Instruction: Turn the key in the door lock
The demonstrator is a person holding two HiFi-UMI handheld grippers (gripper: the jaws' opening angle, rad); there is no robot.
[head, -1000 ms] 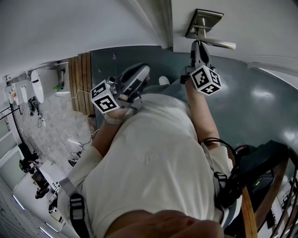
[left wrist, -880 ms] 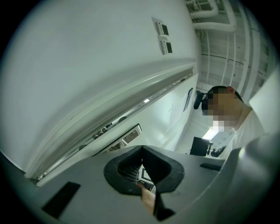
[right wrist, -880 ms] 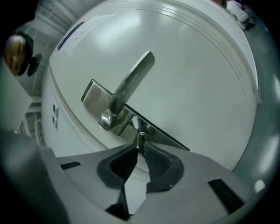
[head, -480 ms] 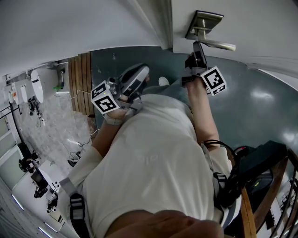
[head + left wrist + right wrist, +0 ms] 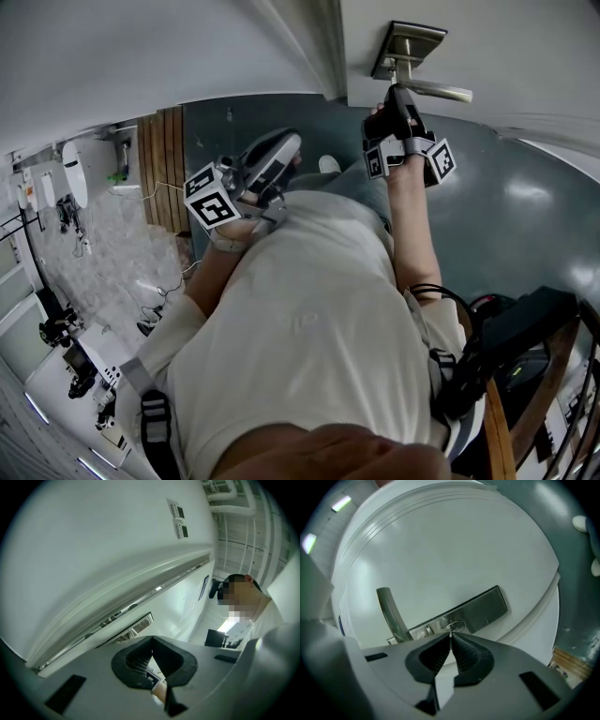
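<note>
- The key (image 5: 451, 629) sits in the lock plate (image 5: 480, 609) on the door (image 5: 454, 550), just beside the handle (image 5: 389, 611).
- Your right gripper (image 5: 450, 637) meets the key at its jaw tips. The jaws have just been closing, and they now pinch the key narrowly between them.
- Your left gripper (image 5: 151, 642) hangs well apart from the lock plate, jaws together on nothing.

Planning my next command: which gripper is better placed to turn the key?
Right. The right gripper is at the lock plate, and its jaws have just been closing on the key. The left gripper sits shut by the chest, away from the door.
</note>
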